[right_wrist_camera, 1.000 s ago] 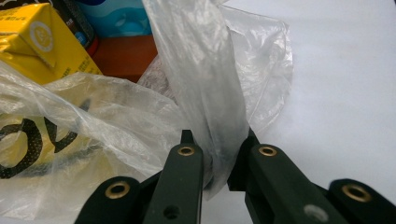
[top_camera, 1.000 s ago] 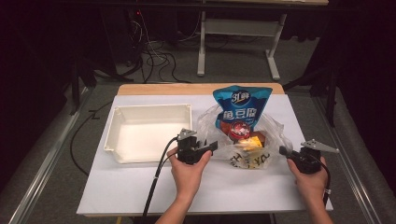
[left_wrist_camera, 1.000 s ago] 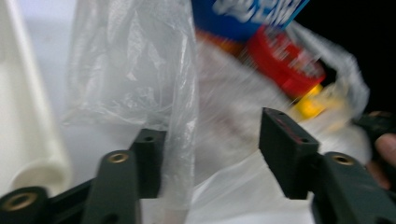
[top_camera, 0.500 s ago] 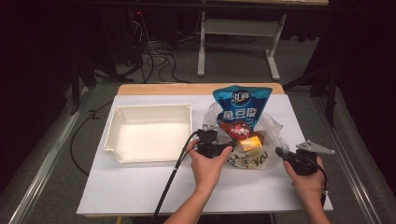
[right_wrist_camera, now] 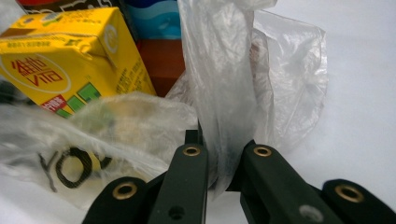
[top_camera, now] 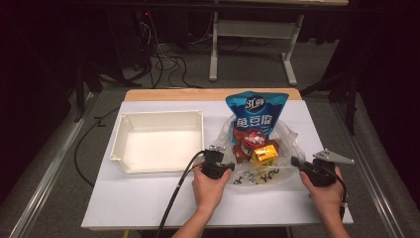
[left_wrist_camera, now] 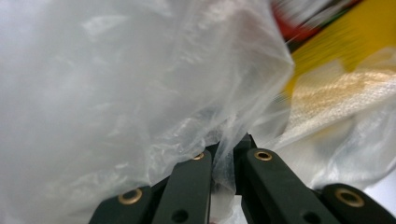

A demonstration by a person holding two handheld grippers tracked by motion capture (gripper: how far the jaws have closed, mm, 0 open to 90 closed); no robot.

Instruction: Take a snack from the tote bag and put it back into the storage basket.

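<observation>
On the white worktop (top_camera: 148,208), right of the empty tray (top_camera: 161,141), your thin plastic bag (top_camera: 257,171) lies loaded, limp and slippery. Your left gripper (left_wrist_camera: 224,156) and right gripper (right_wrist_camera: 224,158) each pinch its film nearly closed; lift evenly, since the yellow carton (right_wrist_camera: 70,60) adds weight.

You are finding bare table (top_camera: 148,198) lying open near your hands, while the white tray (top_camera: 161,141) and blue snack bag (top_camera: 255,116) are blocking the far side.
</observation>
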